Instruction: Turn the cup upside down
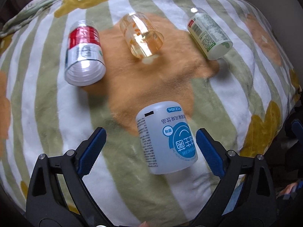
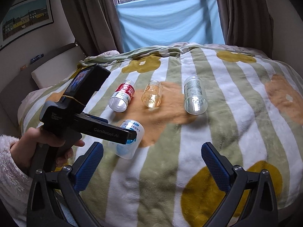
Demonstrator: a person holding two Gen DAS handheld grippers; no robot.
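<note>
Four cut-bottle cups are lying on their sides on a striped, flower-printed blanket [image 1: 47,87] covering a bed. The left wrist view is showing the blue-labelled cup [image 1: 166,140] lying tilted, toward the blanket's near edge, between the spread fingers of the left gripper [image 1: 151,149]; its jaws are standing wide apart, and whether either pad is touching the cup cannot be told. Its white translucent wall is carrying a blue round logo and upside-down print. Toward the blanket's far edge, a red-and-white-labelled cup [image 1: 84,54], a clear orange-patterned cup [image 1: 142,36] and a green-and-white-labelled cup [image 1: 209,33] are forming a row, well apart from each other. The right wrist view alone is showing the room: a window with a light blue cloth [image 2: 168,20], brown curtains [image 2: 90,11], a framed picture [image 2: 26,17], and a hand [image 2: 47,145] in a fluffy sleeve [image 2: 9,160] holding the left gripper's handle, whose body is partly hiding the blue-labelled cup. The right gripper [image 2: 152,159] is hovering with jaws apart, holding nothing, over the blanket's near edge.
</note>
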